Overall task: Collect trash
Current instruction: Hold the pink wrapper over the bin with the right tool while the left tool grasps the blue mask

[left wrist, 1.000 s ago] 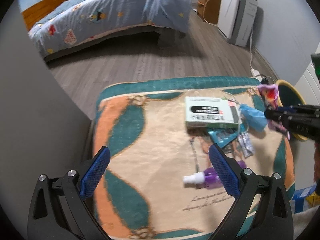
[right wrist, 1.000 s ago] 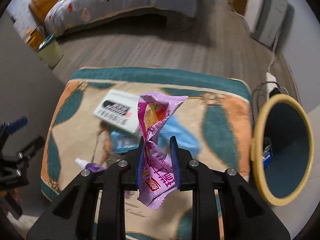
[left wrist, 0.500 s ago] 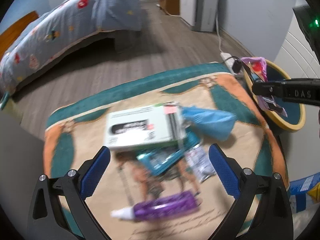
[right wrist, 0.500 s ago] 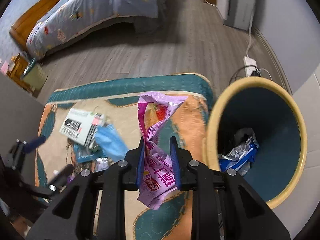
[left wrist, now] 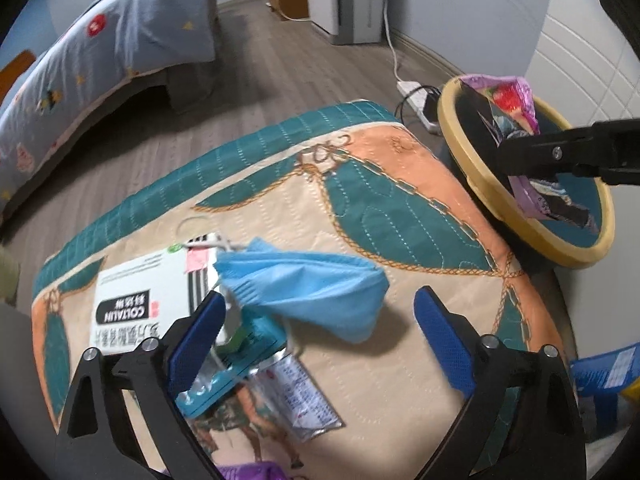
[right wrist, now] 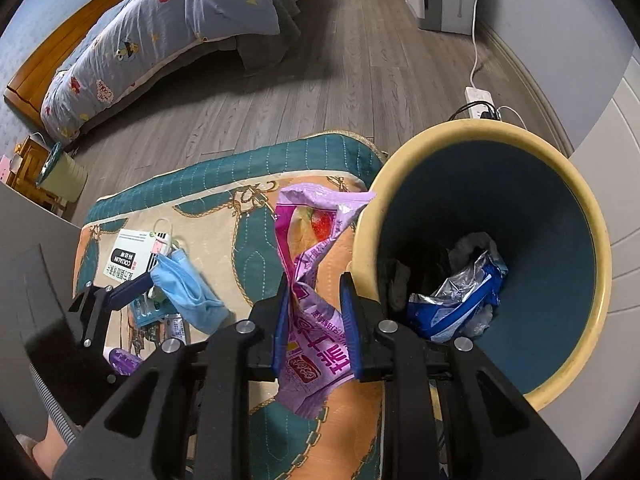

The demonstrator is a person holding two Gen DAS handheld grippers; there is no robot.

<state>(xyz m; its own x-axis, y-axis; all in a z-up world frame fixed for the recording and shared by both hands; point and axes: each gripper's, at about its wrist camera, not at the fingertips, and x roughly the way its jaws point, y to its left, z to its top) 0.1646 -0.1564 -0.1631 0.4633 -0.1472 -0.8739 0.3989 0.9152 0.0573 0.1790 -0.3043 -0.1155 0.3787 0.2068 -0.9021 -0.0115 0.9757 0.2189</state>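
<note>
Right wrist view: the purple snack wrapper (right wrist: 308,300) is pinched in the right tool (right wrist: 316,332), held level at the rim of the yellow trash bin (right wrist: 592,248). The left tool (left wrist: 320,340), spread wide, hovers over the blue face mask (left wrist: 316,292) on the quilted table (left wrist: 400,220).

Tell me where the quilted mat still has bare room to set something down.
The mat's far right half is bare, from the blue face mask to the yellow bin, and so is its far teal border. The near left is crowded: white box, mask, foil packets and a purple bottle overlap there.
</note>
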